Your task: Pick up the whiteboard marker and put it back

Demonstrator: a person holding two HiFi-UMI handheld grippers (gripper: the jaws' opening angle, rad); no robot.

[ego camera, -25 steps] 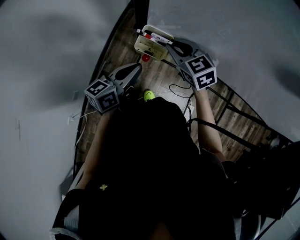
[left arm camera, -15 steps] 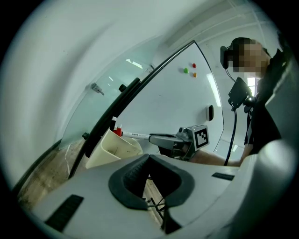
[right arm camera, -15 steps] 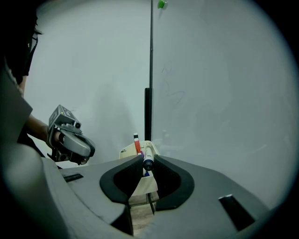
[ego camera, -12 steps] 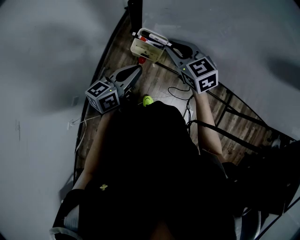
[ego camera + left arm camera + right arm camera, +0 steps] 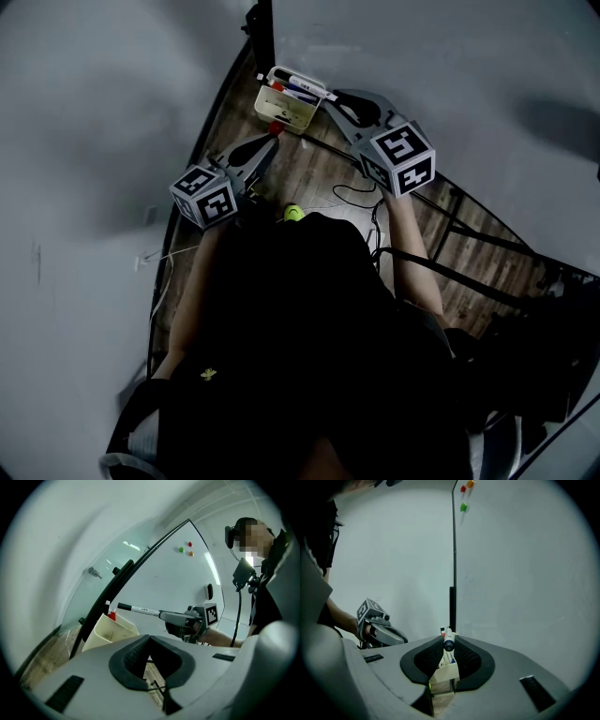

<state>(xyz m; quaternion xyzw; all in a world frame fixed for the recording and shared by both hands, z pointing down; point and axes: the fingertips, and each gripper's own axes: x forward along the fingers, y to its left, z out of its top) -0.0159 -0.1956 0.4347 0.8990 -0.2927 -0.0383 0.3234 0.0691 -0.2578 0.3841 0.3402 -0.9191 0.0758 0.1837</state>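
Your right gripper (image 5: 449, 642) has its two jaws clamped on one whiteboard marker (image 5: 140, 610). The marker is held nearly level, just above the open top of the single cream holder (image 5: 110, 632) at the foot of the whiteboard, and clear of it. Two other marker tips show in the holder's corner, one of them red. Your left gripper (image 5: 149, 638) is near the holder with its jaws together and empty. Three magnets (image 5: 181, 550) dot the board: red, green and orange.
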